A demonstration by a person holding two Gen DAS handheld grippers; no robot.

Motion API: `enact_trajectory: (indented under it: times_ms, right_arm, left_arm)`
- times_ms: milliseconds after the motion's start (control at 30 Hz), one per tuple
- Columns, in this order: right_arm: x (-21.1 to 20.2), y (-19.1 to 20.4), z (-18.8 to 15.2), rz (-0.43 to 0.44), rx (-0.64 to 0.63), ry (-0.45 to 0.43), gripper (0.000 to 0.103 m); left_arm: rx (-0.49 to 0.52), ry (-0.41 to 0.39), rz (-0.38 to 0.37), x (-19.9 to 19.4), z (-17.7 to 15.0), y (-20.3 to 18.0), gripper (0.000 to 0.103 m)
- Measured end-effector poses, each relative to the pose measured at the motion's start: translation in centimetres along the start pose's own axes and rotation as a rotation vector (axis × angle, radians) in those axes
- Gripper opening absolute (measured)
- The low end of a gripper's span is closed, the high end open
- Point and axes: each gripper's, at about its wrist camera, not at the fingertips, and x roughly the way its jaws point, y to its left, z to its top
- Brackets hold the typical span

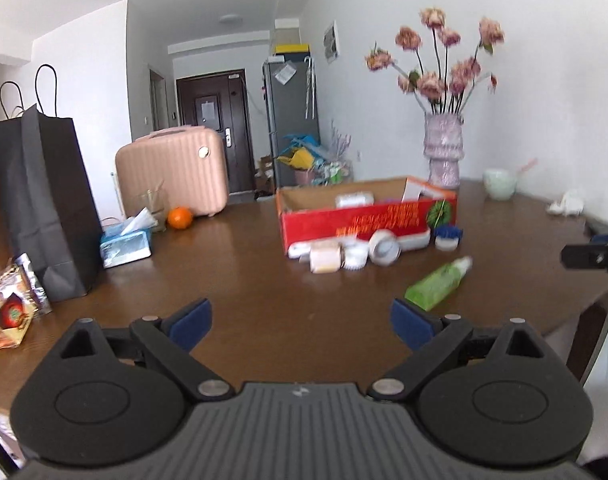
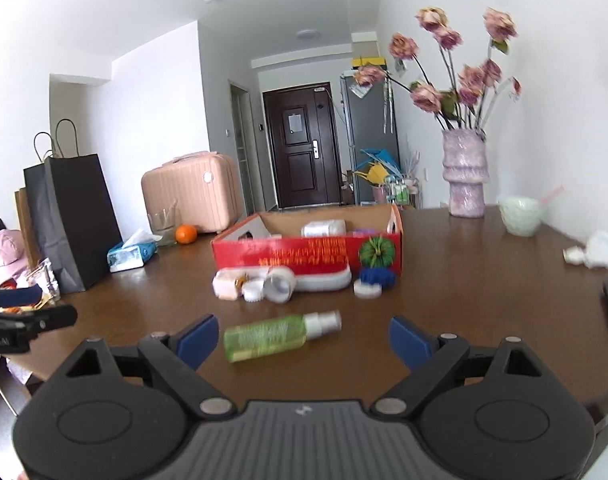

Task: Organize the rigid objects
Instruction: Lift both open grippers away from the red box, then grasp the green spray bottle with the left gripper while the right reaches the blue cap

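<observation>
Both tools, left (image 1: 301, 320) and right (image 2: 303, 336), spread wide, empty, above the brown table (image 1: 244, 272)

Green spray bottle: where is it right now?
The green spray bottle lies on its side on the brown table, just ahead of the open right gripper and nearer the camera than the tape roll and red box.
</observation>
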Motion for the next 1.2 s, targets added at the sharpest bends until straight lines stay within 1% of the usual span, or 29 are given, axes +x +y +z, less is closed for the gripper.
enact_trajectory:
  times_ms: [67,133,200,267,333,367,433,500,667,767,833,900,933,1067,1133,1200]
  right_arm:
    - [-0.4,-0.2,-1.2,0.007,-0.002,0.028,0.092]
    - [-0.1,-0.4,-1.7,-0.011,-0.008,0.056,0.092]
    - [0.2,-0.5,-1.7,-0.034,-0.001,0.057,0.092]
    - [0.3,-0.5,-1.7,-0.021,0.006,0.053,0.092]
    - [0.7,-0.4,-2.1,-0.014,-0.004,0.061,0.092]
    - [1.0,-0.4,-2.3,-0.016,-0.010,0.066,0.092]
    - [1.7,-0.5,-2.7,-0.021,-0.012,0.082,0.092]
    - [2.5,-0.8,-2.8,-0.036,-0.009,0.101,0.092]
    - [3.7,-2.4,-2.7,-0.069,0.013,0.121,0.092]
    - [4.5,-4.0,-2.4,-0.089,0.041,0.127,0.092]
    - [5.2,-5.0,-2.2,-0.103,0.056,0.136,0.092]
    - [5.8,-6.2,-1.8,-0.110,0.071,0.138,0.092]
    - [6.1,-6.7,-1.6,-0.113,0.077,0.140,0.092]
    - [7.5,-8.4,-0.8,-0.123,0.092,0.139,0.092]
    - [8.3,-9.0,-0.3,-0.127,0.099,0.138,0.092]
    - [9.3,-9.7,0.1,-0.126,0.109,0.140,0.092]
  left_arm:
    - [-0.002,0.020,-0.013,0.1,-0.4,0.1,0.098]
    - [-0.013,0.029,-0.005,0.5,-0.2,0.2,0.098]
    - [-0.025,0.026,-0.006,0.8,-0.3,0.1,0.098]
    - [-0.029,0.042,-0.024,1.3,-0.5,-0.1,0.098]
    - [-0.033,0.068,-0.058,2.0,-0.7,-0.4,0.099]
    - [-0.036,0.085,-0.078,2.5,-0.8,-0.5,0.101]
    - [-0.036,0.134,-0.128,3.8,-0.9,-0.9,0.101]
    - [-0.043,0.166,-0.161,5.2,-0.9,-1.4,0.101]
    - [-0.002,0.155,-0.234,8.8,0.6,-3.9,0.101]
    - [0.001,0.184,-0.286,12.0,1.9,-5.5,0.099]
    - [-0.012,0.221,-0.320,14.4,2.5,-6.4,0.094]
    - [-0.010,0.255,-0.334,16.5,2.8,-7.4,0.083]
    - [-0.001,0.265,-0.342,17.4,3.0,-7.8,0.081]
    - [0.009,0.299,-0.362,20.4,3.3,-9.1,0.077]
    - [0.010,0.315,-0.385,21.3,3.4,-9.4,0.070]
    - [0.025,0.324,-0.399,21.8,3.4,-9.7,0.051]
